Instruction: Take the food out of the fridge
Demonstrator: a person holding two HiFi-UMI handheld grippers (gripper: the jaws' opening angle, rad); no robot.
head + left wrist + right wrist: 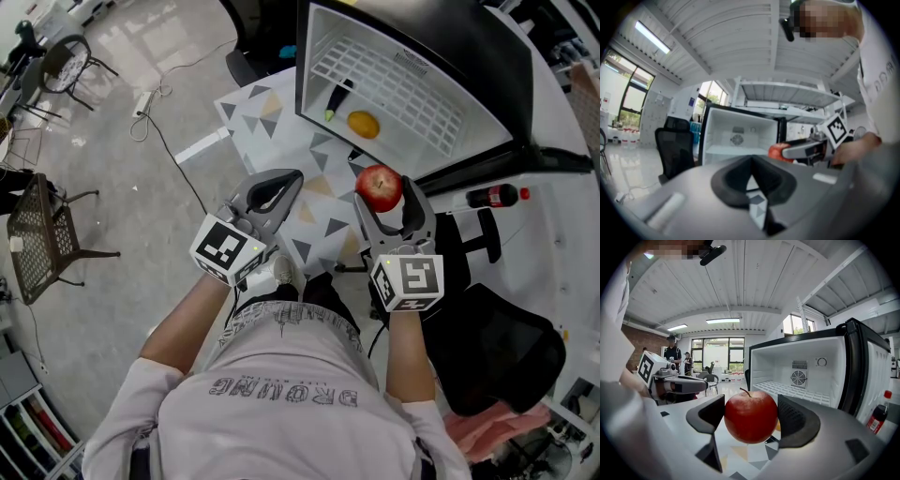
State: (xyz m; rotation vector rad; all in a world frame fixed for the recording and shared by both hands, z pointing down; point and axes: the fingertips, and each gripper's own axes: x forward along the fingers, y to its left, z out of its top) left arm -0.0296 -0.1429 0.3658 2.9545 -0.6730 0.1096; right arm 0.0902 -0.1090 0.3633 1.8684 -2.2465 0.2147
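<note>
A red apple [378, 185] [750, 419] sits between the jaws of my right gripper [382, 193] [751, 414], which is shut on it, in front of the open fridge [302, 58] [852, 366]. On the fridge's white wire shelf [412, 94] lie an orange fruit [364, 124] and a dark, green-tipped item [334, 100]. My left gripper [287, 180] [751, 162] is shut with nothing in it, held left of the right one over the patterned mat [272, 117]. In the left gripper view the apple [776, 151] shows at the right.
A cola bottle [493, 197] [877, 416] lies right of the fridge. A black office chair [502, 349] stands at my right, and a mesh chair [42, 236] on the floor at the left. A cable [173, 155] runs across the floor. People stand far off in the right gripper view.
</note>
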